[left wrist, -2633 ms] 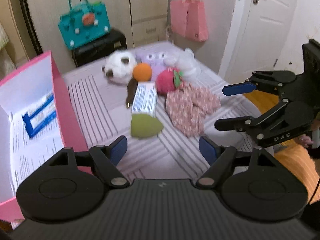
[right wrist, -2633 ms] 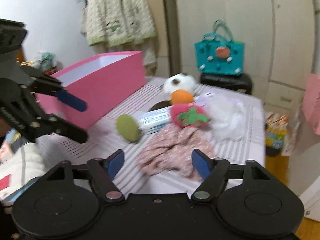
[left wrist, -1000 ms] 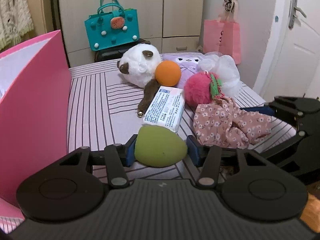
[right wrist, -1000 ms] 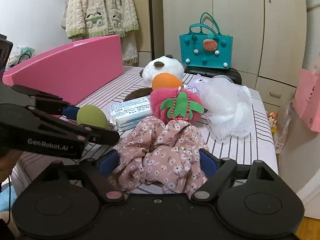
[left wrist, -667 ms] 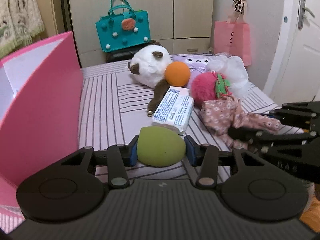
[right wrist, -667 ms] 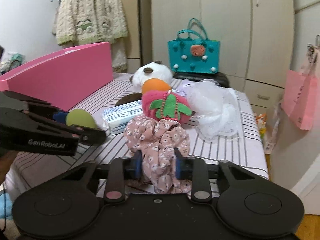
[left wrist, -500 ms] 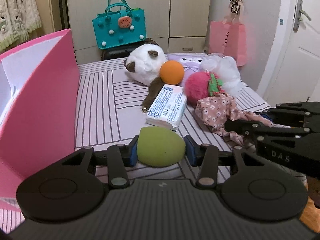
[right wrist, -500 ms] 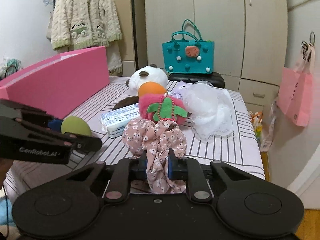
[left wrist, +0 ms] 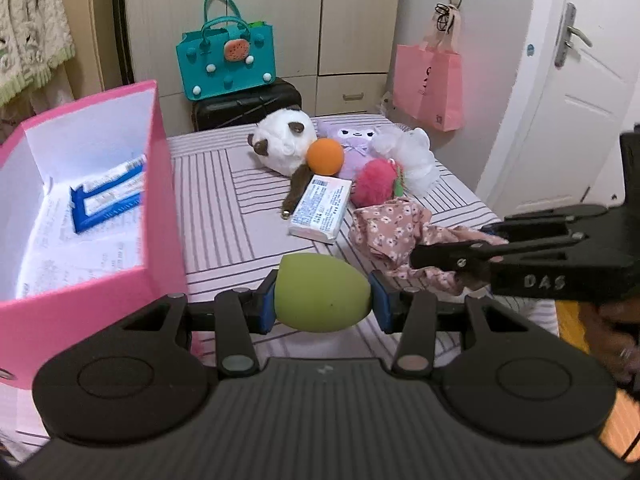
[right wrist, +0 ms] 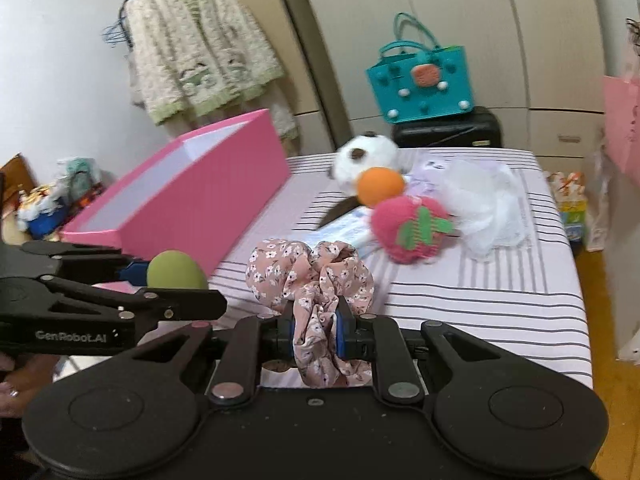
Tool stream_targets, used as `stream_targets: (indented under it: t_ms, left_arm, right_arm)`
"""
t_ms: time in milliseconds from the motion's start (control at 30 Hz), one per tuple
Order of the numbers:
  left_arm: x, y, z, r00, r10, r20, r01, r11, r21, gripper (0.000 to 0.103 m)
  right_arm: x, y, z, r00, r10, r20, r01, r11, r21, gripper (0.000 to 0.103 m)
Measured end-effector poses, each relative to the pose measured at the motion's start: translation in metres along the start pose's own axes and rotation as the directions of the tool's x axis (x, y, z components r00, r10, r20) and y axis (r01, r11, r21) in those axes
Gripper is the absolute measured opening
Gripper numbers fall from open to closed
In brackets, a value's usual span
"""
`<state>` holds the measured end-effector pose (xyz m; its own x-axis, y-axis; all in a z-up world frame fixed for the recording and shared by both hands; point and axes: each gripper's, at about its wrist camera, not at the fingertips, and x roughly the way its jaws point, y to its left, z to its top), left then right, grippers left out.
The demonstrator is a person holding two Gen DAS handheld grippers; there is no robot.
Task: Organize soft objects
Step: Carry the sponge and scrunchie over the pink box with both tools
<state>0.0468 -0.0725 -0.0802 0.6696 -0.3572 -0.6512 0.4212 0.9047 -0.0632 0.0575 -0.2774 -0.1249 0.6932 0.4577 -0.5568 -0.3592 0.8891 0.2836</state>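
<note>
Left gripper (left wrist: 323, 307) is clamped on a green egg-shaped sponge (left wrist: 323, 299), long axis crosswise between the pads, lifted beside the pink box (left wrist: 162, 184); right gripper (right wrist: 315, 330) pinches a floral scrunchie (right wrist: 312, 276), raised above the striped bed (right wrist: 480, 296).

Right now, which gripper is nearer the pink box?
Left. The left gripper, holding the green sponge, is beside the pink box; the right gripper, holding the floral scrunchie, is farther away.

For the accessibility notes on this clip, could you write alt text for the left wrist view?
The left gripper pinches a green egg-shaped sponge above a striped bed, beside an open pink box. To its right, the right gripper clamps a floral scrunchie; plush toys lie behind.
</note>
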Motion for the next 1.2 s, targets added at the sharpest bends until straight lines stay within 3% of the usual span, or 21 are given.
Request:
stream_targets:
  t_ms: [167,333,467,700,833,1000,1100,1200]
  left_arm:
    - [-0.024,0.013,0.003,0.999,-0.024,-0.044,0.025,0.999,0.024,0.045]
    - [-0.051,0.027,0.011,0.994,-0.052,-0.093,0.057,0.997,0.052,0.045]
    - [-0.063,0.044,0.014,0.987,-0.081,-0.136,0.084,0.996,0.019,0.045]
    - [-0.081,0.079,0.017,0.986,-0.092,-0.137,0.087,0.995,-0.04,0.045]
    - [-0.093,0.104,0.018,0.991,-0.082,-0.103,0.075,0.995,-0.07,0.045]
    - [-0.092,0.125,0.022,0.998,-0.033,-0.052,0.029,0.996,-0.079,0.045]
    - [-0.087,0.136,0.029,0.997,-0.067,-0.041,0.063,0.993,-0.099,0.045]
    - [-0.081,0.148,0.037,1.0,-0.012,-0.015,0.01,0.996,-0.084,0.046]
  right_arm:
    - [-0.012,0.014,0.011,0.996,0.073,-0.056,-0.072,0.997,0.011,0.02]
    - [-0.024,0.022,0.023,0.975,0.156,-0.159,-0.147,0.987,0.066,0.02]
    - [-0.029,0.037,0.032,0.964,0.175,-0.2,-0.169,0.984,0.05,0.02]
    - [-0.024,0.066,0.049,0.938,0.258,-0.233,-0.258,0.966,0.029,0.021]
    - [-0.025,0.084,0.063,0.926,0.312,-0.215,-0.316,0.949,0.013,0.021]
    - [-0.018,0.108,0.086,0.927,0.338,-0.164,-0.351,0.935,-0.056,0.021]
    - [-0.012,0.12,0.101,0.924,0.364,-0.113,-0.374,0.923,-0.087,0.021]
    - [0.0,0.13,0.116,0.924,0.375,-0.073,-0.381,0.916,-0.123,0.022]
